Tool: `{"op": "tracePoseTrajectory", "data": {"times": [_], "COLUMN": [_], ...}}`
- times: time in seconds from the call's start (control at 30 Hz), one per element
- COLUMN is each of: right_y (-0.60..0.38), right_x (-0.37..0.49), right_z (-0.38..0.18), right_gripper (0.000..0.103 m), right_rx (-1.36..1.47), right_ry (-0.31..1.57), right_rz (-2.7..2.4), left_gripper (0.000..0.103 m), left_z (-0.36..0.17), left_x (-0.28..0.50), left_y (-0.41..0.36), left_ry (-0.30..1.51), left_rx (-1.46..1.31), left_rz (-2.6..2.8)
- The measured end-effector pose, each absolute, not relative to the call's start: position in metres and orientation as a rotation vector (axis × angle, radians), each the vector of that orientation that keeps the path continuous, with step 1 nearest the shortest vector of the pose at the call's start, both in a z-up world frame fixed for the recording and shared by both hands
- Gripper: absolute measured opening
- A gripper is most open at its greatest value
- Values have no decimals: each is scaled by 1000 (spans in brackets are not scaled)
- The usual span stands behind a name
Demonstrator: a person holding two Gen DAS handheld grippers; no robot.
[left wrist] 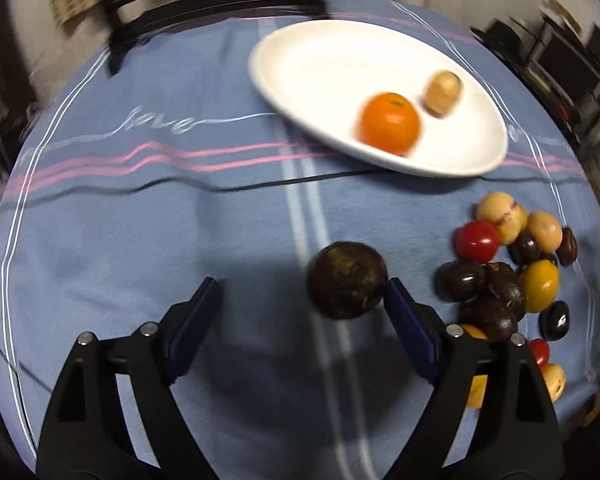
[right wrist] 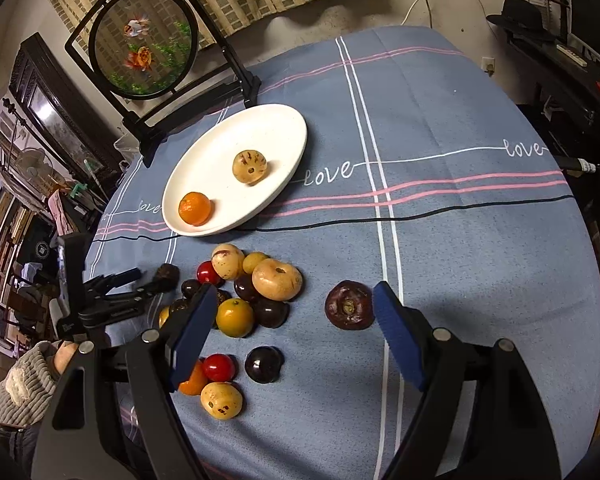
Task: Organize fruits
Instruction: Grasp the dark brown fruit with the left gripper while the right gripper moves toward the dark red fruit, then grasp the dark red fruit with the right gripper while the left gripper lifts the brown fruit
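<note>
Blue cloth (right wrist: 460, 240) with pink, white and black stripes and the word "love" stitched in white covers the round table under both grippers.

Spread wide, the left gripper (left wrist: 304, 292) has a dark brown round fruit (left wrist: 346, 280) between its blue pads, close against the right-hand pad; the other pad stands well clear of it, so nothing is pinched. No earlier picture is on hand to show motion. Right of that fruit lies the heap of small fruits (left wrist: 512, 276): dark purple, yellow, red and tan. Beyond, the white plate (left wrist: 320, 60) holds an orange (left wrist: 390, 124) and a speckled tan fruit (left wrist: 443, 92), both blurred.

Likewise spread and empty, the right gripper (right wrist: 290, 316) hangs over the heap. A dark purple wrinkled fruit (right wrist: 349, 305) sits just beside its right pad, apart from the rest. Between the pads lie a yellow fruit (right wrist: 235, 317), a tan ring-shaped fruit (right wrist: 277, 279) and a dark plum-like fruit (right wrist: 263, 364). At the far table edge stands a round goldfish screen (right wrist: 146, 42) in a black frame.
</note>
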State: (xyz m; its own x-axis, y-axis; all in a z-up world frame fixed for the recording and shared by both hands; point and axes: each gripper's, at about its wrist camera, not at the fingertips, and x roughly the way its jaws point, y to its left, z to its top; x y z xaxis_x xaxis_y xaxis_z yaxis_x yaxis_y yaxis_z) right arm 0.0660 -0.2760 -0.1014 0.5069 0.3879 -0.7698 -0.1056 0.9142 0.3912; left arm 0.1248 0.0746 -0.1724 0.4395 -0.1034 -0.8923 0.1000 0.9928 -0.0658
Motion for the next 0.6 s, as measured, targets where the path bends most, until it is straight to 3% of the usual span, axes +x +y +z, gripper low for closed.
{"op": "tracePoseTrajectory", "data": {"times": [0.37, 0.43, 0.47, 0.5, 0.6], "right_y": [-272, -275, -275, -276, -276], "right_x": [68, 67, 67, 67, 66], "right_z": [-100, -101, -102, -102, -106], "right_gripper": [80, 80, 80, 80, 80], "right_rx": [294, 304, 306, 306, 267], "right_ry": [999, 1001, 1004, 1008, 1020], "right_rz": [330, 324, 321, 317, 286], "left_gripper": [81, 73, 64, 47, 44], "left_z": [-172, -175, -176, -178, -183], "left_x": [129, 129, 130, 129, 131], "left_y": [53, 48, 45, 43, 45], "left_ry": [1077, 1084, 1088, 1092, 1096], "left_rx": [13, 29, 42, 51, 43], "left_rz": [-198, -208, -212, -214, -221]}}
